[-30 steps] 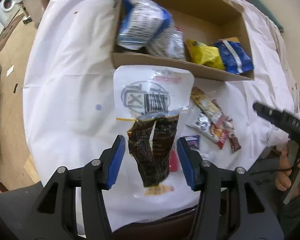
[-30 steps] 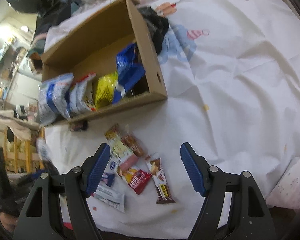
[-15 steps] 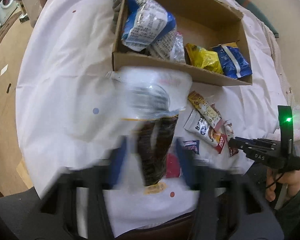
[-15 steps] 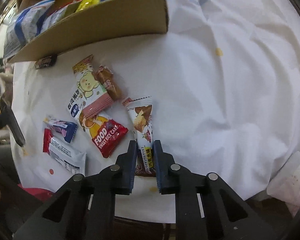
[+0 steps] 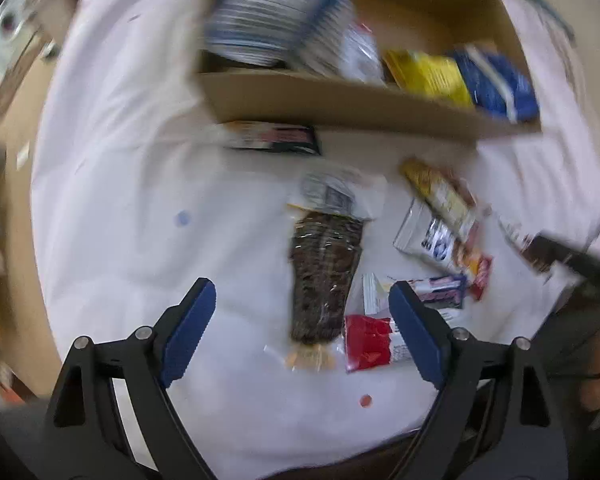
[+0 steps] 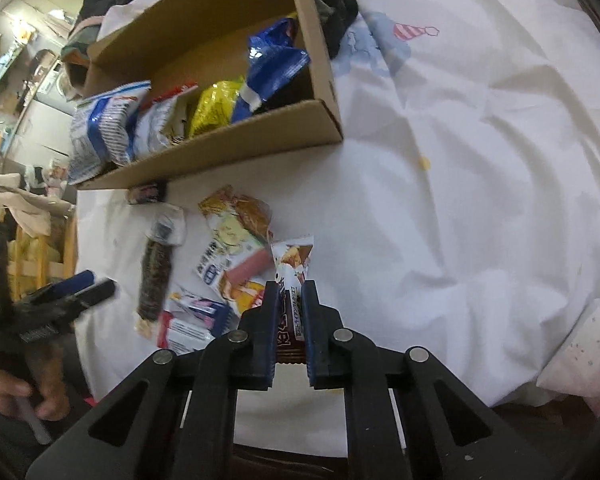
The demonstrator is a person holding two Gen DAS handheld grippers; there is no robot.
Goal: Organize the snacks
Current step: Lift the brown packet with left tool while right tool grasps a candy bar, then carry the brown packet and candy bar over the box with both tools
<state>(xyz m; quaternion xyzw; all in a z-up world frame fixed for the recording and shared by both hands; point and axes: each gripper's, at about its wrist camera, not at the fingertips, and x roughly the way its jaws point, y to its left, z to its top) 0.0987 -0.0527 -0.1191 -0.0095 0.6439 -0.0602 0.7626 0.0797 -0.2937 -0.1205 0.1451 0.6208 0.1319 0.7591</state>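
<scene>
Left gripper point(image 5: 302, 322) is opening, dropping the seaweed roll packet point(image 5: 325, 276) at frame centre; right gripper point(image 6: 290, 300) is clamping the chocolate bar point(image 6: 291, 276), next for the box point(image 6: 216, 152)

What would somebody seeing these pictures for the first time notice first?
Probably the right gripper, its jaws shut on a brown snack bar lifted over the white cloth. Next, the cardboard box behind, with blue, white and yellow bags standing inside. Then the left gripper, jaws open over a long dark packet lying flat among scattered wrappers.
</scene>
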